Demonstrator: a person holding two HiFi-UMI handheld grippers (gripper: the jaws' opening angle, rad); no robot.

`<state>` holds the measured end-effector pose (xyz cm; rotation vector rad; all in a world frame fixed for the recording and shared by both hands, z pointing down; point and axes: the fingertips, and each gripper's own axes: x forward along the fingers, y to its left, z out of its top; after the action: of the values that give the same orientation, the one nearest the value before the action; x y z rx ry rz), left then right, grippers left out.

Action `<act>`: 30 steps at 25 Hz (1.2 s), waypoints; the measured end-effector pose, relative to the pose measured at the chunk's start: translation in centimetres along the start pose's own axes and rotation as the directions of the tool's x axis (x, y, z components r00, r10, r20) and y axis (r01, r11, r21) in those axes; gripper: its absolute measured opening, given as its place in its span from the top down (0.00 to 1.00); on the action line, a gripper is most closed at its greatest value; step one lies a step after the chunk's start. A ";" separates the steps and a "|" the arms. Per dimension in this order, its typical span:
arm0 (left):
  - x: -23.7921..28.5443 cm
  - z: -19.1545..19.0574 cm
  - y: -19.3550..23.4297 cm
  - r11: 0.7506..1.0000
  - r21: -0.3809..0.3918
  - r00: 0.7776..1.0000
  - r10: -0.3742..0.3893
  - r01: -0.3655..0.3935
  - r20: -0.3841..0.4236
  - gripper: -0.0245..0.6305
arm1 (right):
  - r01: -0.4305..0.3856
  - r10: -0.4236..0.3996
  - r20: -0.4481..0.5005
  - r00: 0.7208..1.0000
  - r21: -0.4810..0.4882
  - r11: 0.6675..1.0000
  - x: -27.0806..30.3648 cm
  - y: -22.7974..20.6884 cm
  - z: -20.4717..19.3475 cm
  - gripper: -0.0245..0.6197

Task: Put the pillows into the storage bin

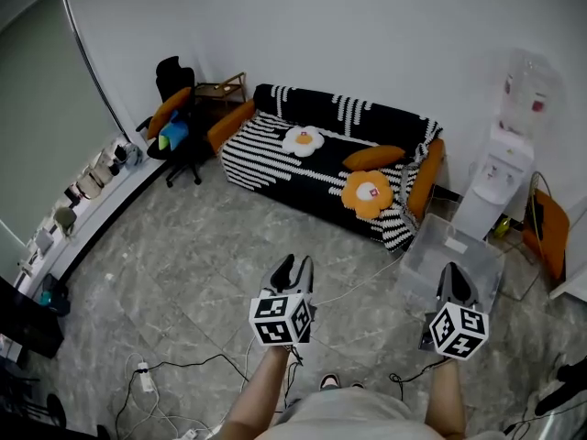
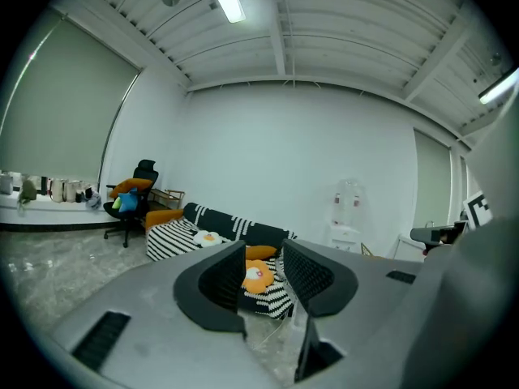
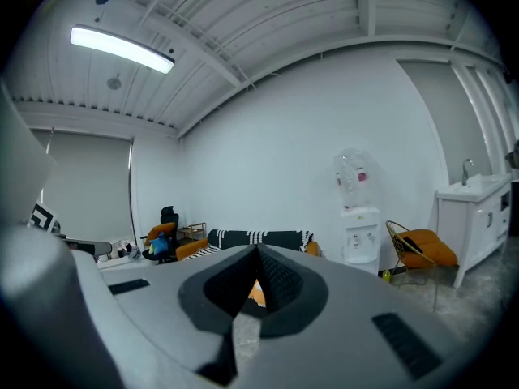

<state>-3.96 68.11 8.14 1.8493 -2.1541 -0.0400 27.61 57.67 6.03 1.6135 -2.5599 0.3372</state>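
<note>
Three pillows lie on the black-and-white striped sofa [image 1: 275, 154] across the room: a white flower pillow [image 1: 303, 139], an orange oblong pillow [image 1: 373, 157] and an orange flower pillow [image 1: 368, 193]. The clear storage bin [image 1: 449, 259] stands on the floor by the sofa's right end. My left gripper [image 1: 295, 264] hovers over the floor, well short of the sofa. It is open and holds nothing; in the left gripper view the orange flower pillow [image 2: 258, 276] shows far off between its jaws. My right gripper [image 1: 456, 273] hangs just before the bin, its jaws shut and empty.
A black office chair [image 1: 174, 108] with an orange cushion and a small side table [image 1: 220, 90] stand left of the sofa. A water dispenser [image 1: 509, 159] and an orange chair [image 1: 550, 227] are on the right. Cables [image 1: 183, 365] and a power strip [image 1: 145, 376] lie on the floor near my feet.
</note>
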 end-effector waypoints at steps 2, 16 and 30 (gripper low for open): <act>0.5 0.0 0.2 1.000 0.003 1.000 -0.015 0.015 0.003 0.69 | 0.009 -0.009 -0.005 1.000 0.000 1.000 0.2 -0.1 -0.3 0.96; 5.2 0.1 3.7 0.999 0.007 0.998 -0.051 0.052 -0.027 0.58 | 0.038 -0.038 -0.026 0.999 -0.015 0.999 4.2 1.9 -0.6 0.96; 13.9 -1.7 7.2 0.999 -0.033 0.996 0.007 -0.010 -0.091 0.58 | -0.014 0.019 -0.108 0.994 0.047 0.999 14.9 1.5 -3.1 0.96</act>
<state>-12.26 56.12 14.24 1.7882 -2.0864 0.0098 19.63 45.96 11.77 1.5442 -2.5036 0.4760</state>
